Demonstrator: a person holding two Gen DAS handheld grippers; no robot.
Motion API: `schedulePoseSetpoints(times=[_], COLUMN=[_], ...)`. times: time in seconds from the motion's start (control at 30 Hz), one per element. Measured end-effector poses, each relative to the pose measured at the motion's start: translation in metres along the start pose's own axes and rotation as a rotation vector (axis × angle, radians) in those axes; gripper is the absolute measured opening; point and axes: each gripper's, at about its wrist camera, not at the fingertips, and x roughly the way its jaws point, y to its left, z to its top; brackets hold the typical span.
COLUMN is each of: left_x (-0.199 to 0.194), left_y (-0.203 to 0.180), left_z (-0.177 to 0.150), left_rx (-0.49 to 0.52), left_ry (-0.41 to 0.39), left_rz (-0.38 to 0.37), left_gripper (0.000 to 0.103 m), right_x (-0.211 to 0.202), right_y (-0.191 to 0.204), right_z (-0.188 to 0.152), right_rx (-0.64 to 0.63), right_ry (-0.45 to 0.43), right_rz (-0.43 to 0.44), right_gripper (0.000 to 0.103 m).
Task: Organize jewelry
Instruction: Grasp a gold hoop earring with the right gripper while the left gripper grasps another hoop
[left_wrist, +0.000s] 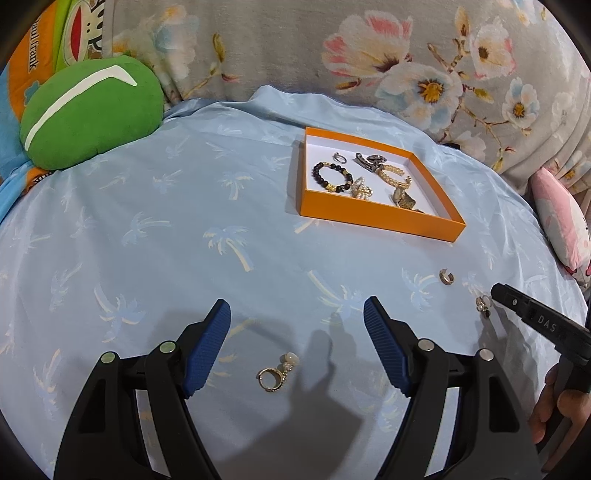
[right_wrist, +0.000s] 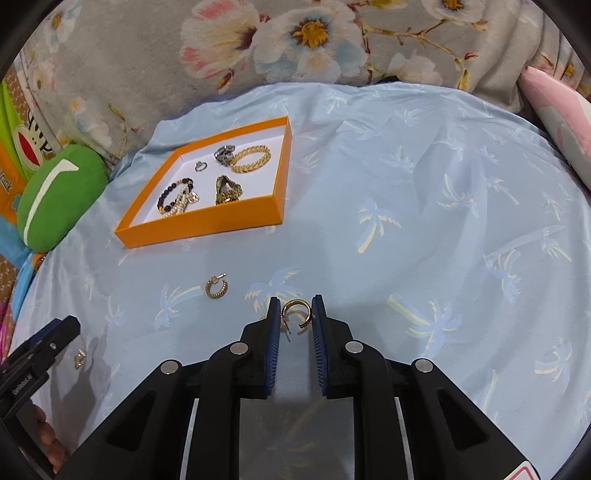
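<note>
Landmark: orange tray (left_wrist: 373, 218) (right_wrist: 199, 227), a shallow box with a white floor, lying flat on the blue palm-print sheet (left_wrist: 147, 229) (right_wrist: 406, 206).
Surroundings: green cushion (left_wrist: 88, 118) (right_wrist: 55, 199) well to the tray's left; floral blanket (left_wrist: 369, 55) (right_wrist: 258, 48) bunched just behind the tray; pink pillow (left_wrist: 565, 218) (right_wrist: 561, 122) off to its right at the sheet's edge.
In the tray: dark beaded bracelet (left_wrist: 331, 176) (right_wrist: 173, 195), gold braided bangle (left_wrist: 395, 174) (right_wrist: 251, 158), a small silver ring (left_wrist: 340, 158) (right_wrist: 201, 166) and several other pieces crowded together, too tangled to tell apart.
In the way: nothing lies between the tray and either gripper; only bare sheet.
Left gripper (left_wrist: 297, 317) (right_wrist: 55, 332): on the near side of the tray, low over the sheet, its blue-padded fingers spread wide apart and empty.
Pearl earring (left_wrist: 275, 373): on the sheet near of the tray, lying between the left gripper's spread fingers and touching neither.
Right gripper (right_wrist: 293, 314) (left_wrist: 517, 306): near of the tray's right corner, angled down to the sheet, its fingers drawn close around a gold hoop.
Gold hoop (right_wrist: 297, 314): ribbed, open-ended, post pointing back toward the camera; it sits between the two pads, which press or nearly press its sides.
Second hoop (right_wrist: 216, 287) (left_wrist: 446, 276): loose on the sheet, between the tray and the right gripper.
Small stud (left_wrist: 483, 305) (right_wrist: 78, 357): on the sheet near of the tray, just beside the right gripper's tip in the left wrist view.
</note>
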Motion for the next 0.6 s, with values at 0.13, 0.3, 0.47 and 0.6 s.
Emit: schedulePoseSetpoints(times=[0.13,0.3,0.47,0.6], left_x=[0.002,0.014,0.045,0.064], left_y=[-0.013,-0.057,-0.106,-0.132], left_z=[0.002,0.013,0.02,0.024], left_rx=[0.01,0.089,0.175,0.229], left_ry=[0.012,0.029,0.092,0.112], left_rz=[-0.058,-0.133,-0.172,-0.15], left_gripper=[0.072,0.072,0.072,0.062], right_x=[-0.011,-0.019,-0.026,-0.027], right_y=[-0.003,-0.007,-0.016,-0.024], right_z=[0.001,-0.007,-0.016,-0.02], right_rx=[0.003,-0.002,0.002,0.02], right_ry=[-0.025,-0.02,-0.013,-0.003], right_rz=[0.007,-0.001,-0.012,-0.004], right_gripper=[0.015,0.016,0.016,0.016])
